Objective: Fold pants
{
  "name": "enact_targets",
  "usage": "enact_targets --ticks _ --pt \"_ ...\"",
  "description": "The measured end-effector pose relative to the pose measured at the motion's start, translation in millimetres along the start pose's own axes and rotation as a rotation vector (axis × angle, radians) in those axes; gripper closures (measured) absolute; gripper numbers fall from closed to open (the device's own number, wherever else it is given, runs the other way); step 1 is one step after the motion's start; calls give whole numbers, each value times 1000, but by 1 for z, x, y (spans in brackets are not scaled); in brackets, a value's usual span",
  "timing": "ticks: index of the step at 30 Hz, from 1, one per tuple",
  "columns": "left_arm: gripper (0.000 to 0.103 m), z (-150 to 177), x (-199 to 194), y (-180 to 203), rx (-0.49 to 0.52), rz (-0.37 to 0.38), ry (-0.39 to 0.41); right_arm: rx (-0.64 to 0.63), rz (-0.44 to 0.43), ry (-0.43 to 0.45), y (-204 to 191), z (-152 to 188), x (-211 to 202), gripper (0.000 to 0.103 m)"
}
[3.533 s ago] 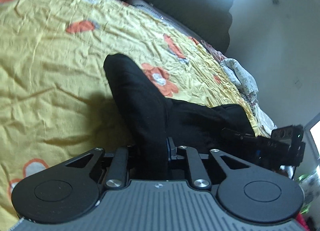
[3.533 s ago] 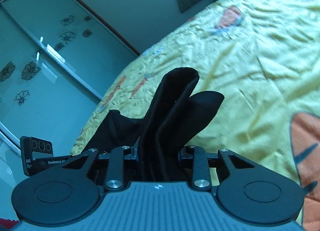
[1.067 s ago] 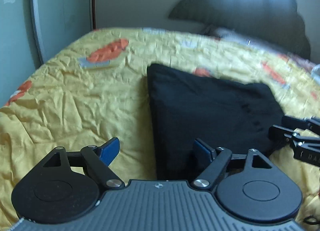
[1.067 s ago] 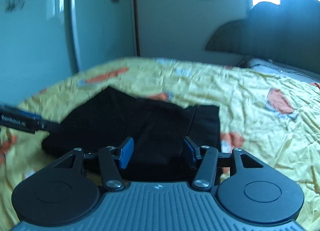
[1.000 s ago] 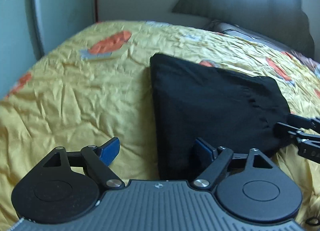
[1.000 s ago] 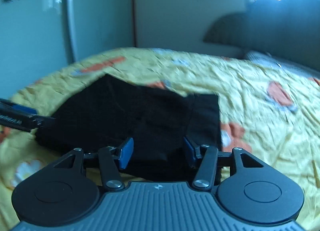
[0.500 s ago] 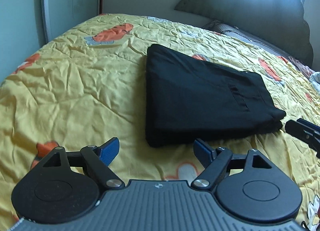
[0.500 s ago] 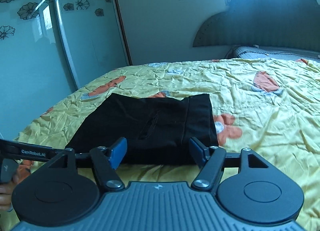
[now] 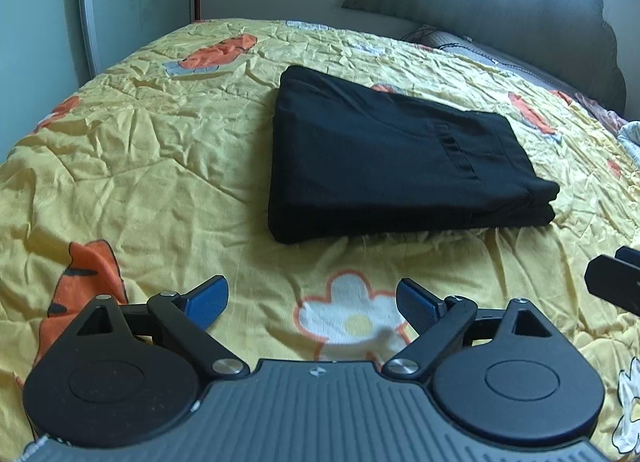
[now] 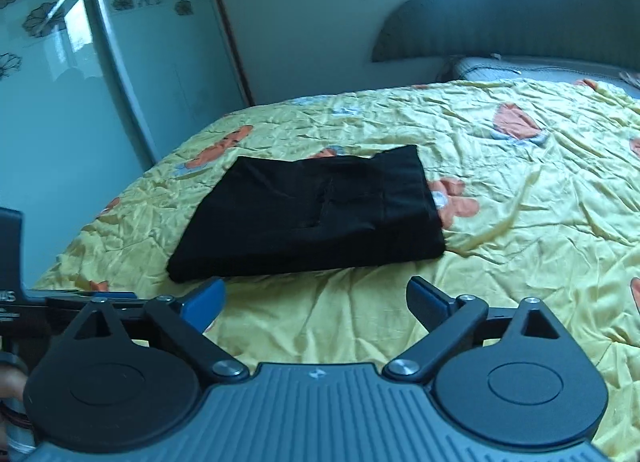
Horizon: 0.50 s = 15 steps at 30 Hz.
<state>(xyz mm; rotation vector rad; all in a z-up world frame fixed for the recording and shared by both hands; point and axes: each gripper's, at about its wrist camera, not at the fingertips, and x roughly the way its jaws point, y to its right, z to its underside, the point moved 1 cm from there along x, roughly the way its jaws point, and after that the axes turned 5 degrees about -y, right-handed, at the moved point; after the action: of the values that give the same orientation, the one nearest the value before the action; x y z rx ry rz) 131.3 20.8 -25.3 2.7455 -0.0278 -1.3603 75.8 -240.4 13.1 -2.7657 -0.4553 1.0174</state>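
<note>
One folded pants point(image 9: 384, 158) on bedspread point(image 9: 140, 166); two tools, left point(image 9: 312, 300), right point(image 10: 316, 298), just spread, empty.

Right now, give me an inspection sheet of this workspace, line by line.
Surface: yellow flowered bedspread, wrinkled.
Job's things: black pants folded into a flat stack, lying free on the bedspread.
Clutter: patterned cloth at the far bed edge.
Grippers: left gripper open, nothing between its pads; right gripper open, jaws just widened, nothing between them.
Cables: nothing seen.
Surroundings: dark headboard, glass wardrobe door with flower prints.
</note>
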Motion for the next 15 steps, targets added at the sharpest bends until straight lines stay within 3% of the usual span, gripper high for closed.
enact_targets --ticks 6,15 --pt "10 5 3 1 -5 -21 4 -21 111 -23 1 11 20 0" --pt "8 7 5 3 6 -34 35 -20 107 -52 4 21 33 0"
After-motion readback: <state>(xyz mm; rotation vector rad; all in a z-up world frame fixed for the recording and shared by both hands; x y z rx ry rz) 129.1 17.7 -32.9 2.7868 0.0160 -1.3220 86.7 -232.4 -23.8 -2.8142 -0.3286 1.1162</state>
